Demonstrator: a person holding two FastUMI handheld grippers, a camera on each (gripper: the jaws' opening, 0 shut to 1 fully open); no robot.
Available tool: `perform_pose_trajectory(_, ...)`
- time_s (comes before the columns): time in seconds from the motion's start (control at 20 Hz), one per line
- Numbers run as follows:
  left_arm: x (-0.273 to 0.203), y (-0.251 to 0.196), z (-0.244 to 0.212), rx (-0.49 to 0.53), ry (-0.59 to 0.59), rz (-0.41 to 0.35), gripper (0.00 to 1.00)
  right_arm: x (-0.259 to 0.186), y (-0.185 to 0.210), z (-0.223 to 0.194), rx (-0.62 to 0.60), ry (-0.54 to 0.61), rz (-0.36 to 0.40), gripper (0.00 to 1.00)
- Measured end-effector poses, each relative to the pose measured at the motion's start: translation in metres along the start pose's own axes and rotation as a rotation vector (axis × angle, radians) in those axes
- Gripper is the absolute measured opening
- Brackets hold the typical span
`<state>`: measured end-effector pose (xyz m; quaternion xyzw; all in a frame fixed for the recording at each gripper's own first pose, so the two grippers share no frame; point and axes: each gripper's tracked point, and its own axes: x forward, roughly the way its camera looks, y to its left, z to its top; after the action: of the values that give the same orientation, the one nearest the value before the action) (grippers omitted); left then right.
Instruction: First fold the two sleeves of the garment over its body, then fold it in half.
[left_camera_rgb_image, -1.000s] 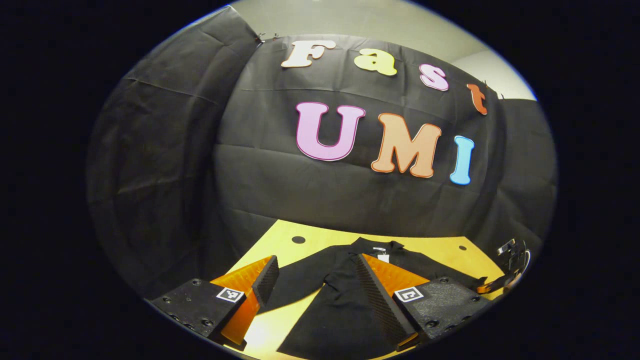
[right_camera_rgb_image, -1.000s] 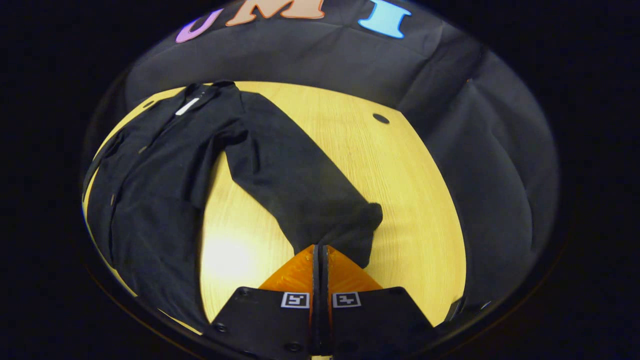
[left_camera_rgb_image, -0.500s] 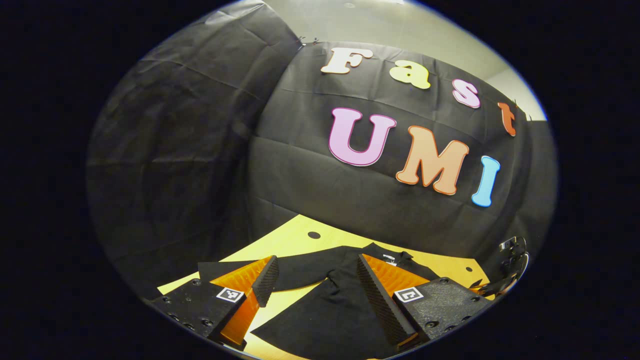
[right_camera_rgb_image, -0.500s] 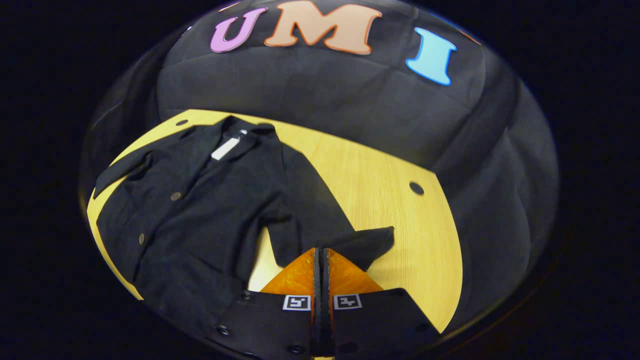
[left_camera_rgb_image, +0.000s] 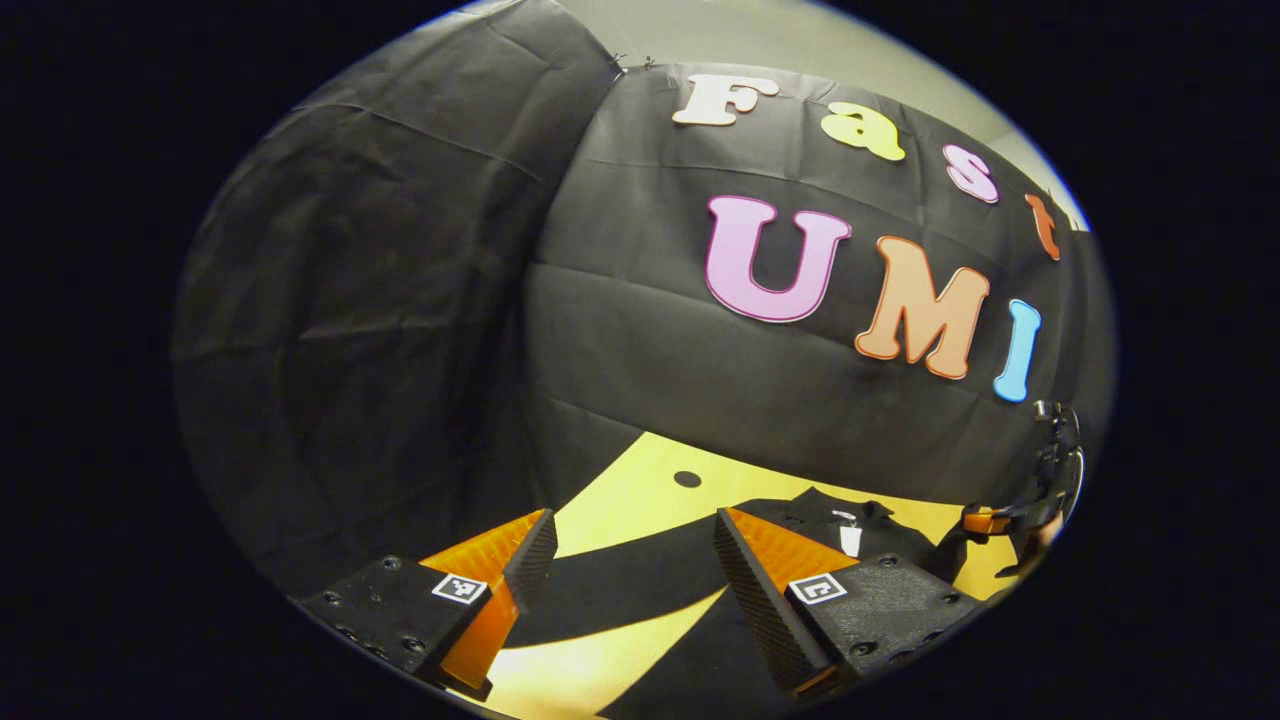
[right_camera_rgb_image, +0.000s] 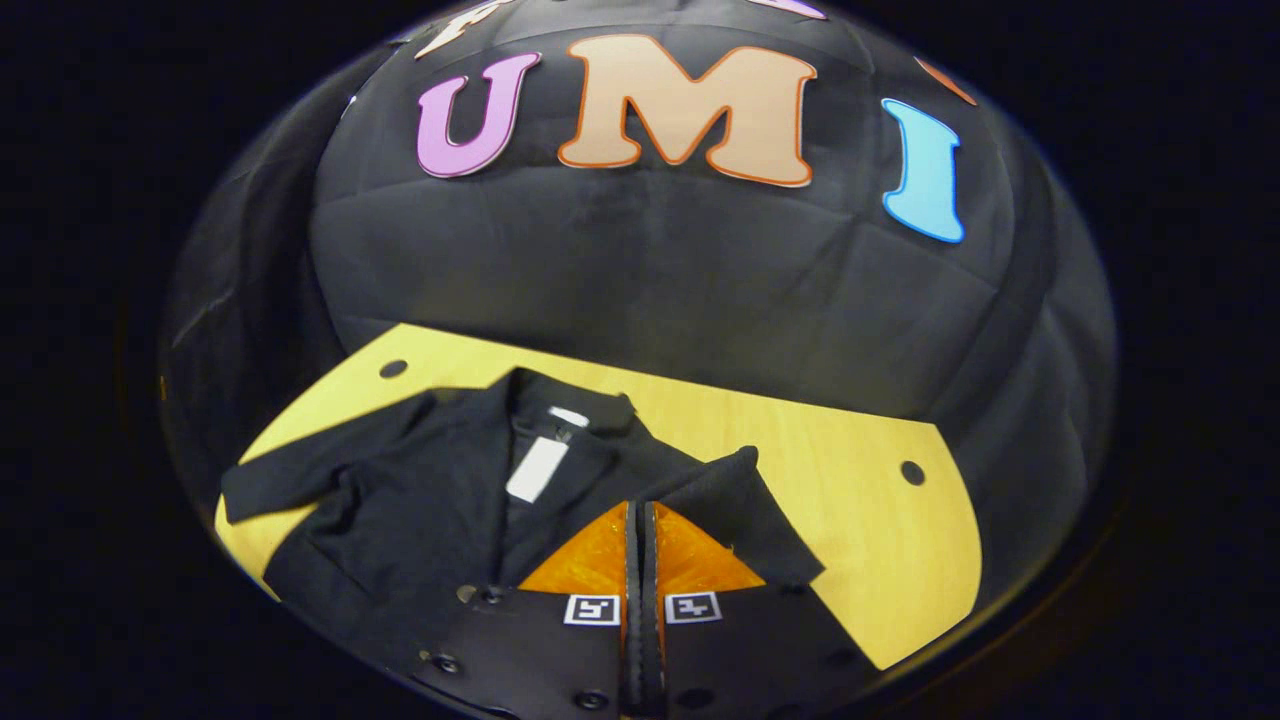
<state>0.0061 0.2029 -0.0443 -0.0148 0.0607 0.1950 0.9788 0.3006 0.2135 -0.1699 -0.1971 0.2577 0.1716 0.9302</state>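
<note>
A black buttoned garment with a white neck label lies flat on the yellow wooden table. My right gripper is shut on the cuff of the right-hand sleeve, which is lifted and doubled back towards the chest. The other sleeve lies spread out to the left. In the left gripper view, that left sleeve stretches across the table between and beyond the open fingers of my left gripper, which hovers above it holding nothing. The right gripper shows at the far right by the collar.
The black cloth wall stands close behind the table's far edge. Small round holes mark the table's back corners. Bare wood lies to the right of the garment and in front of the left sleeve.
My right gripper has drawn the right sleeve's cuff from the open table in towards the garment's body. My left gripper has swung left, so the left sleeve now lies between its open fingers.
</note>
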Motion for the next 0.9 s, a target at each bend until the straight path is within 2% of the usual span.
perform_pose_trajectory(0.25, 0.005, 0.032, -0.011, -0.044, 0.040, 0.046, 0.92, 0.026, 0.085, 0.039, -0.015, -0.041, 0.131, 0.02)
perform_pose_trajectory(0.35, 0.002, 0.041, -0.016, -0.065, 0.048, 0.061, 0.94, 0.036, 0.120, 0.044, -0.039, -0.041, 0.181, 0.02)
perform_pose_trajectory(0.5, 0.001, 0.057, -0.031, -0.039, 0.082, 0.096, 0.94, 0.055, 0.161, 0.039, -0.070, -0.016, 0.239, 0.02)
perform_pose_trajectory(0.7, -0.002, 0.063, -0.047, -0.042, 0.139, 0.106, 0.95, 0.072, 0.196, 0.021, -0.102, 0.030, 0.286, 0.04)
perform_pose_trajectory(0.9, 0.000, 0.061, -0.060, -0.063, 0.174, 0.114, 0.95, 0.084, 0.210, 0.012, -0.115, 0.049, 0.306, 0.02)
